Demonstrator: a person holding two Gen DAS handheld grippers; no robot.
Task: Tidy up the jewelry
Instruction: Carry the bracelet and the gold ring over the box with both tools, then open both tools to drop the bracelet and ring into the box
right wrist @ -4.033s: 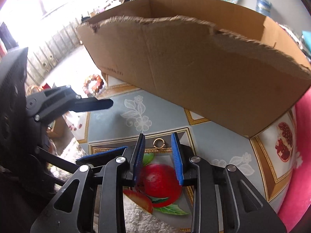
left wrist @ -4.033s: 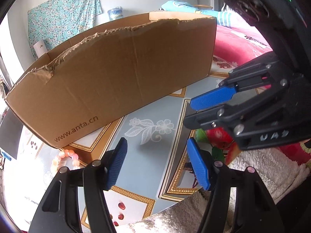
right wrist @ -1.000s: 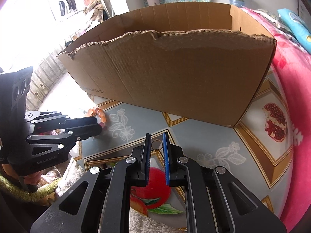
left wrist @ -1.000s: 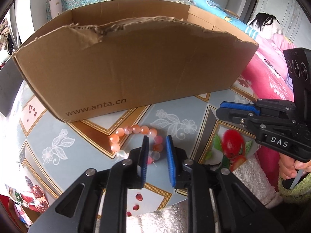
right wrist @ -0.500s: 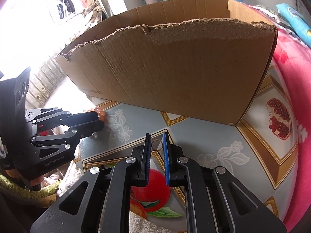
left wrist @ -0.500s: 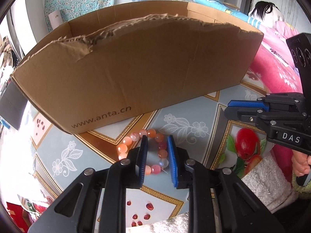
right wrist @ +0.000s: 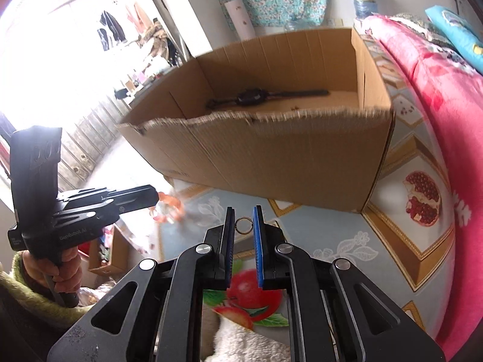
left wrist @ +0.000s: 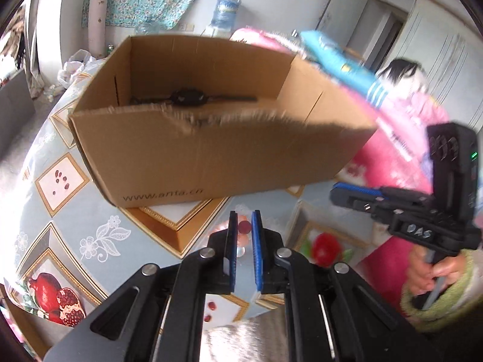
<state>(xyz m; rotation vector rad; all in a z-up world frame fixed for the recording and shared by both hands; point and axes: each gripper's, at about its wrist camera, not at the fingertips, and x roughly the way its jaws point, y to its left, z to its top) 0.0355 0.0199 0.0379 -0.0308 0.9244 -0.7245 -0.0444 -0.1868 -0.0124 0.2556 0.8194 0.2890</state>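
The left gripper (left wrist: 242,229) has its jaws closing on the bead bracelet (left wrist: 243,227), whose pink and red beads sit pinched between its blue pads, near side of the cardboard box (left wrist: 211,157) and above the patterned table (left wrist: 90,235). The right gripper (right wrist: 244,223) holds its jaws narrow on a small metal ring (right wrist: 243,225) caught between its fingertips, to the right of the bracelet, near the box's front wall, with a black watch (right wrist: 250,96) lying inside
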